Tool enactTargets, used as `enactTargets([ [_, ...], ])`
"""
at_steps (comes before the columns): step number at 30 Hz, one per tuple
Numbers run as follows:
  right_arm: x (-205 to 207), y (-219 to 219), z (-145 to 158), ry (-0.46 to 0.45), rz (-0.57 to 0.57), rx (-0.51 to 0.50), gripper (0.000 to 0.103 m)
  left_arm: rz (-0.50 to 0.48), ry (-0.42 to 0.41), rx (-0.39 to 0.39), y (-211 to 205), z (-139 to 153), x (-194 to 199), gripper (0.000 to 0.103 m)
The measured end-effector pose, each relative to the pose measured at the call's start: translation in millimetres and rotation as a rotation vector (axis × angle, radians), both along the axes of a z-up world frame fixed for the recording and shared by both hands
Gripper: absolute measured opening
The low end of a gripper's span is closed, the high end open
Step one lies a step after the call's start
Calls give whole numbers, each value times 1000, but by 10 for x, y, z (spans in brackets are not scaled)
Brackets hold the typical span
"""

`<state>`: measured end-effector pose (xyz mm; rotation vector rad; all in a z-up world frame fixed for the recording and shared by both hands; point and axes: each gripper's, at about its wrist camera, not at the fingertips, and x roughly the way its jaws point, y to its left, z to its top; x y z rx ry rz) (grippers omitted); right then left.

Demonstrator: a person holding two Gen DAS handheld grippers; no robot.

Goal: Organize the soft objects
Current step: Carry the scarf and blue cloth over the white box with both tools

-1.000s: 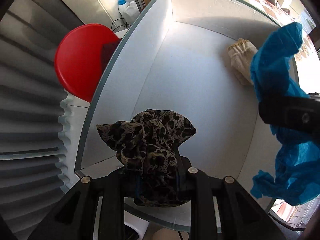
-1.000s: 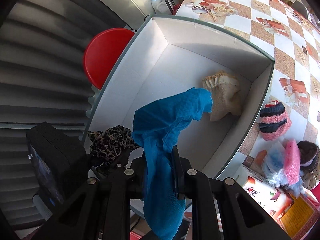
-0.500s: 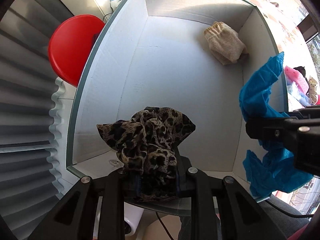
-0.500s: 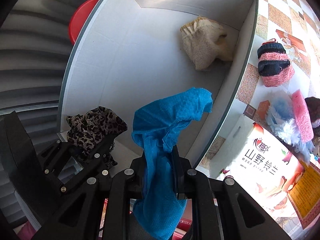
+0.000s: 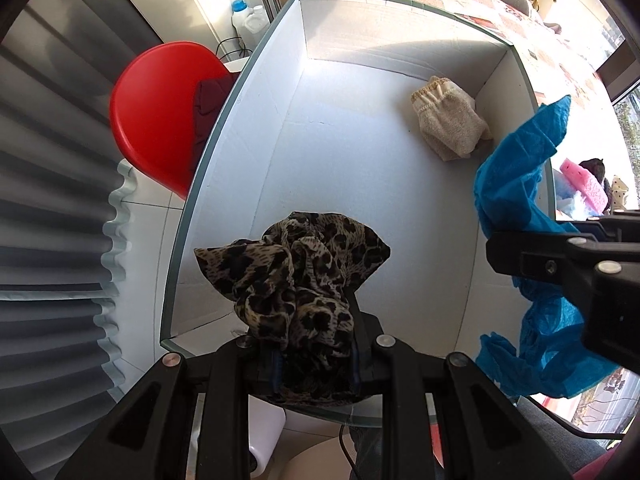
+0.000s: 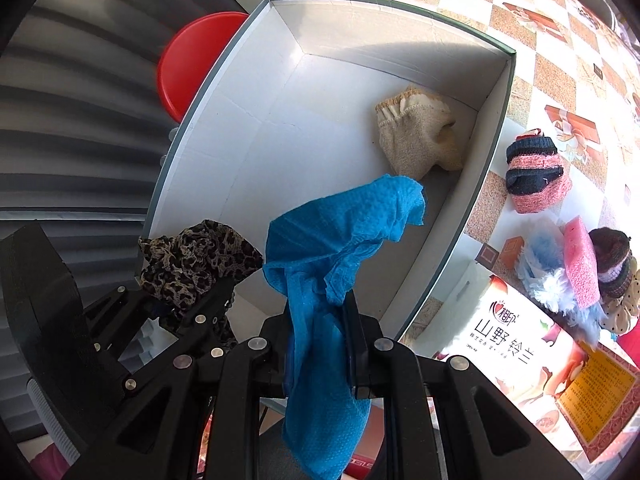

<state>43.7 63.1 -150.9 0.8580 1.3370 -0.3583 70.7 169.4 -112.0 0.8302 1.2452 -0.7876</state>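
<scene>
My left gripper point(image 5: 316, 316) is shut on a leopard-print cloth point(image 5: 296, 276), held above the near end of a white open box point(image 5: 240, 184). That cloth point(image 6: 192, 264) and the left gripper point(image 6: 212, 300) also show at the left of the right wrist view. My right gripper point(image 6: 320, 320) is shut on a blue cloth point(image 6: 336, 248) over the box's near right rim point(image 6: 452, 232); the blue cloth point(image 5: 516, 196) hangs at the right in the left wrist view. A beige knitted piece point(image 5: 448, 124) lies in the box's far right corner point(image 6: 416, 136).
A red round stool point(image 5: 156, 112) stands left of the box beside grey curtains. On the patterned table to the right lie a pink-and-black knitted piece point(image 6: 536, 176), a pink sponge point(image 6: 580, 268), a fluffy blue-white item point(image 6: 548, 272) and a printed carton point(image 6: 532, 364).
The left wrist view has pulled back and up, so more of the box shows. The right wrist view shifted a little. Both cloths stay clamped.
</scene>
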Motion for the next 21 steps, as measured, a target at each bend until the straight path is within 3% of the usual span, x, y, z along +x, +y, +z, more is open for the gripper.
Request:
enactTargets([
  [9, -219, 57, 243, -32, -21, -8, 19, -11, -7, -8, 8, -26, 84, 26],
  [21, -354, 50, 330, -63, -33, -14, 19, -14, -14, -14, -9, -6, 129, 26],
])
